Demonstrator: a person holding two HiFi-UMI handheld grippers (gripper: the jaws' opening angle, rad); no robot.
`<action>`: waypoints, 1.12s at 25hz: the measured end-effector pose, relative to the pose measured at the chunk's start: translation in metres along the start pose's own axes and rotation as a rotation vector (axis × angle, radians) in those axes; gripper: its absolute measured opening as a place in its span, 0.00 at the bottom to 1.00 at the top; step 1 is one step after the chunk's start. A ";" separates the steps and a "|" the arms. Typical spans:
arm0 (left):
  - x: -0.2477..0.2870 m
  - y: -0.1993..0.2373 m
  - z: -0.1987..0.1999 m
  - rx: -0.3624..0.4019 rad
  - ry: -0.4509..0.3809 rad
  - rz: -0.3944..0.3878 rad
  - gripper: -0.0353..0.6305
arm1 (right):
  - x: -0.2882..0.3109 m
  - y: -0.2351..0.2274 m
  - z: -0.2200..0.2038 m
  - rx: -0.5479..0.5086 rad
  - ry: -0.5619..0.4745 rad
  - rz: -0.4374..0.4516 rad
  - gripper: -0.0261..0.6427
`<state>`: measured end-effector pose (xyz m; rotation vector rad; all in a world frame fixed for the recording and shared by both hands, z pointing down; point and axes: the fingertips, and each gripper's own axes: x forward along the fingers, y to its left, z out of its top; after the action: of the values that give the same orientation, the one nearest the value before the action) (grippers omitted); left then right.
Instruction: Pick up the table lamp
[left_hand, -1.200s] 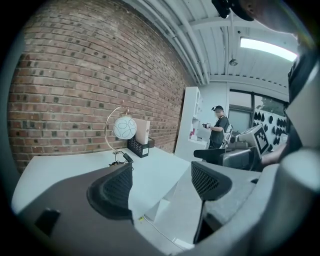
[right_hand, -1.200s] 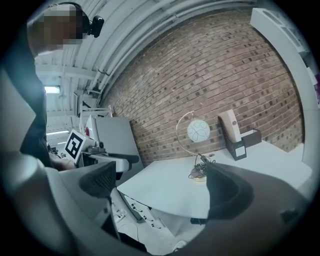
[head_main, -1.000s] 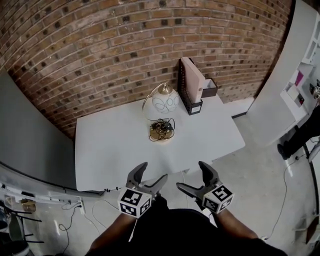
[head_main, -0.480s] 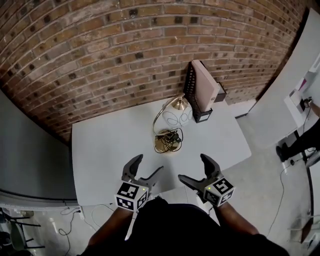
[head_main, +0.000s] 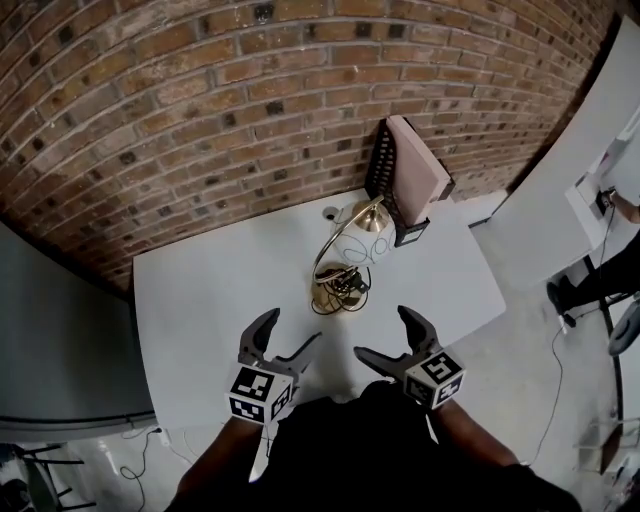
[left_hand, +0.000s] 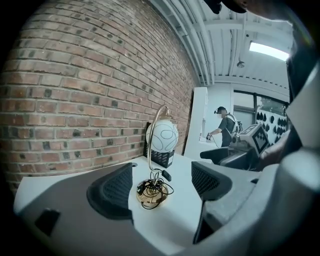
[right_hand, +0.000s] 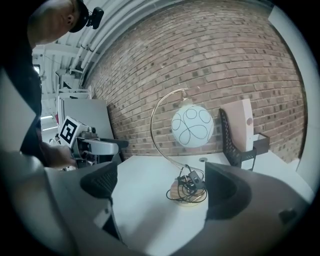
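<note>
The table lamp (head_main: 345, 262) stands on the white table (head_main: 220, 290) near the brick wall: a round brass base (head_main: 338, 290) with a coiled black cord, a curved brass arm, a white globe shade (right_hand: 192, 126) with black swirls. My left gripper (head_main: 283, 342) hovers open over the table's near edge, left of the base. To its right, my right gripper (head_main: 384, 335) is open too, short of the lamp. In the left gripper view the lamp base (left_hand: 150, 194) lies ahead between the jaws; the right gripper view shows the lamp base (right_hand: 188, 192) likewise.
A black mesh file holder (head_main: 395, 185) with a pink folder stands just behind the lamp by the wall. A small hole (head_main: 331, 213) marks the table's far side. White shelving (head_main: 600, 150) stands to the right, and a person (left_hand: 224, 129) works in the background.
The view has closed in on the table: the lamp and table now sit nearer to both grippers, which reach over the near edge. Both grippers stay open.
</note>
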<state>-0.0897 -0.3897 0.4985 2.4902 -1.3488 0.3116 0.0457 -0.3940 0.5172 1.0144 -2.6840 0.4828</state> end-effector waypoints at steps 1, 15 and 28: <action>0.001 -0.001 0.000 -0.003 -0.002 0.002 0.61 | 0.001 -0.003 0.000 -0.002 0.003 0.002 0.86; 0.024 -0.001 -0.001 -0.074 0.000 0.185 0.61 | 0.029 -0.062 0.012 -0.054 0.064 0.151 0.83; 0.057 0.023 0.031 -0.038 0.022 0.316 0.61 | 0.069 -0.136 -0.004 -0.143 0.079 0.153 0.76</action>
<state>-0.0767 -0.4565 0.4911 2.2311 -1.7224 0.3751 0.0870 -0.5298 0.5739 0.7403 -2.6925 0.3441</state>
